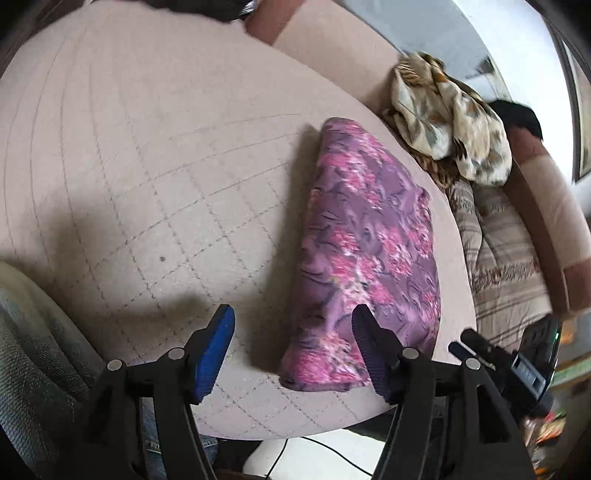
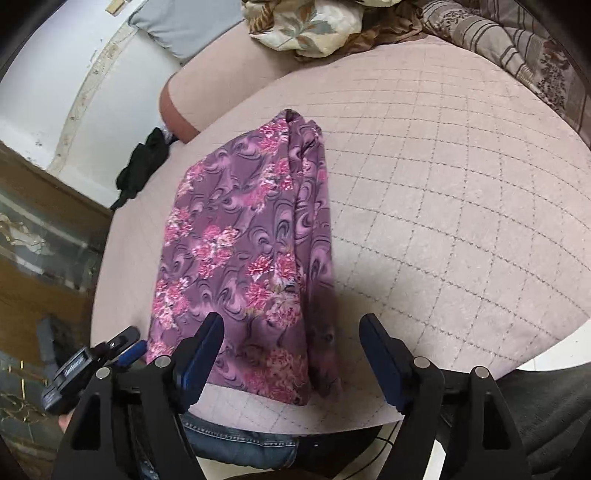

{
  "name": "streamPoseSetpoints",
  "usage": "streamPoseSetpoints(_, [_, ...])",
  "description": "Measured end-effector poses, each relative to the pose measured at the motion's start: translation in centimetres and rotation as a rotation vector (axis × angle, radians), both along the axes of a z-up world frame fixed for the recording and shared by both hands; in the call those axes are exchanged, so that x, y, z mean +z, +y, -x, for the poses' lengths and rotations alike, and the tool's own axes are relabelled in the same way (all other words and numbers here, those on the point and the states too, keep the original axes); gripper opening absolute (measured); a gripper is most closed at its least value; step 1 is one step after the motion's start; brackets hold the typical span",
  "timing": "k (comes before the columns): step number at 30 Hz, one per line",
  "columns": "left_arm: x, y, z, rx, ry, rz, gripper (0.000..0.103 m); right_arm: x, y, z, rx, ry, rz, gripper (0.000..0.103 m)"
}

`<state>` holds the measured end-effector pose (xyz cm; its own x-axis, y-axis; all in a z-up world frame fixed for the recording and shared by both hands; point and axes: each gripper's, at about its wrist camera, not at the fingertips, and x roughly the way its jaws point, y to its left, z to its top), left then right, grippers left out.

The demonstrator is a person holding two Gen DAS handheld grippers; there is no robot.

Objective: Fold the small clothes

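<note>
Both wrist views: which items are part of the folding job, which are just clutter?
Job:
- purple floral garment, folded on the quilted pink surface
- left gripper, open
- right gripper, open

Lying about:
- beige leaf-print cloth pile
- striped blanket
- black item at the surface edge
- grey pillow

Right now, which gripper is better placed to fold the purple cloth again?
Right, probably. The right gripper is open straddling the purple cloth's near edge; the left gripper is open mostly over bare cover beside it.
</note>
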<state>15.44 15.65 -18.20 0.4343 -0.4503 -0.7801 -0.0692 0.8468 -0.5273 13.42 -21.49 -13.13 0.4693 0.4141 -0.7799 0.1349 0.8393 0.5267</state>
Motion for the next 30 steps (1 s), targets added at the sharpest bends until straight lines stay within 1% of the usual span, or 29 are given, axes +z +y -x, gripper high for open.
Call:
streamPoseSetpoints(2, [1.0,0.0,-0.5,-0.019,-0.002,-0.002,0.070,0.2,0.3,-0.1,-0.004,0.002,0.006,0.080])
streamPoseSetpoints(4, [2.2,0.1,-1.8,-0.033,-0.007,0.015,0.070,0.6,-0.2,-1.3,-0.012,0.007,-0.007,0.081])
streamPoseSetpoints(6, [3.2,0.1,-3.9,-0.022,-0.014,0.019,0.072,1.4,-1.0,-3.4,-0.022,0.000,-0.057,0.086])
streamPoseSetpoints(7, [3.6,0.5,-5.4,-0.013,-0.015,0.031,0.075,1.7,-1.3,-4.4,-0.025,0.001,-0.071,0.088])
streamPoseSetpoints(9, [3.7,0.6,-8.5,0.002,-0.014,0.055,0.076,2.5,-2.1,-7.3,-0.032,-0.001,-0.073,0.088])
streamPoseSetpoints(10, [3.5,0.6,-9.8,0.001,-0.012,0.056,0.076,2.8,-2.5,-9.1,-0.031,-0.004,-0.057,0.088])
streamPoseSetpoints(13, [2.5,0.1,-13.8,0.003,-0.004,0.048,0.076,2.4,-3.5,-12.9,-0.053,0.013,-0.024,0.088])
streamPoseSetpoints(15, [1.2,-0.3,-16.6,0.002,0.015,0.058,0.076,1.0,-4.1,-15.8,-0.063,0.037,-0.043,0.088])
streamPoseSetpoints(17, [0.4,-1.1,-18.4,-0.007,0.023,0.072,0.076,-0.9,-4.2,-18.5,-0.070,0.077,-0.046,0.088])
streamPoseSetpoints(19, [-0.8,-2.1,-20.1,-0.017,0.038,0.082,0.076,-2.4,-4.1,-20.3,-0.068,0.096,-0.057,0.088])
streamPoseSetpoints(21, [-2.1,-2.9,-21.5,-0.010,0.062,0.099,0.076,-3.8,-3.8,-21.5,-0.081,0.101,-0.099,0.088])
streamPoseSetpoints(22, [-2.9,-3.1,-21.9,0.007,0.085,0.114,0.076,-4.4,-3.6,-21.9,-0.095,0.105,-0.105,0.088])
streamPoseSetpoints(23, [-3.9,-3.2,-22.2,0.015,0.109,0.148,0.076,-5.0,-3.2,-22.3,-0.096,0.111,-0.098,0.088])
streamPoseSetpoints(24, [-4.3,-3.3,-22.3,0.010,0.110,0.170,0.076,-5.6,-2.7,-22.8,-0.088,0.123,-0.084,0.088])
streamPoseSetpoints(25, [-4.3,-3.3,-22.1,0.005,0.085,0.174,0.074,-5.8,-2.3,-23.0,-0.084,0.124,-0.062,0.084])
streamPoseSetpoints(26, [-4.2,-3.4,-22.1,-0.005,0.074,0.174,0.066,-5.5,-1.6,-23.2,-0.066,0.122,-0.010,0.078])
streamPoseSetpoints(27, [-4.2,-3.5,-22.1,-0.020,0.070,0.193,0.056,-5.1,-0.9,-23.3,-0.041,0.119,0.035,0.046])
streamPoseSetpoints(28, [-4.2,-3.5,-22.0,-0.030,0.079,0.243,0.040,-4.8,-0.4,-23.3,-0.013,0.109,0.036,0.035])
streamPoseSetpoints(29, [-3.9,-3.5,-21.9,-0.018,0.072,0.249,0.032,-4.5,0.1,-23.2,-0.001,0.101,0.033,0.034])
streamPoseSetpoints(30, [-3.2,-3.4,-21.5,-0.013,0.043,0.248,0.030,-4.2,0.4,-23.1,0.008,0.093,0.060,0.028])
